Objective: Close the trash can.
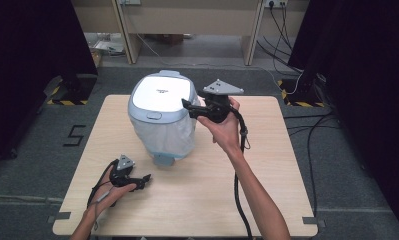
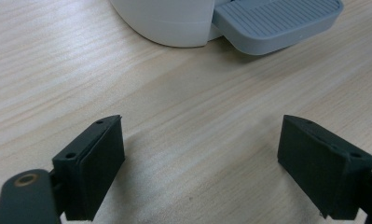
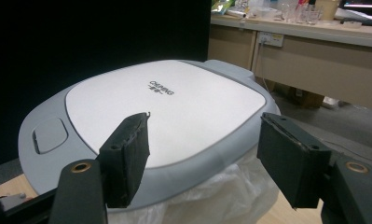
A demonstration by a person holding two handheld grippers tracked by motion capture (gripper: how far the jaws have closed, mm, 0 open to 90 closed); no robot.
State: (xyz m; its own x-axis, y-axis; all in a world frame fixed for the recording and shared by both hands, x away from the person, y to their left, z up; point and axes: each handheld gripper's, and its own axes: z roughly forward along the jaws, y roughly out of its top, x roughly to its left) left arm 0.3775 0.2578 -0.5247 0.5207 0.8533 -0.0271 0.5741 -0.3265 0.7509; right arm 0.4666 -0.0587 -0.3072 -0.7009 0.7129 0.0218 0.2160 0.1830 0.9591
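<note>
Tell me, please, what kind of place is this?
Probably a lab or office room set up for recording: a small wooden table on grey carpet with a pedal bin, black curtains at both sides, desks and cables behind.

Even overhead light keeps the surface (image 1: 197, 190) bright and all but shadowless. Black curtains darken the high view at 9 and 3 o'clock. Both gripper views blur close up.

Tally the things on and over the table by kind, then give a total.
Pedal bin, lid shut, with a plastic liner: 1
Handheld grippers: 2, the left gripper low over the table, the right gripper at the bin's rim, both with jaws apart
Total: 3
</note>
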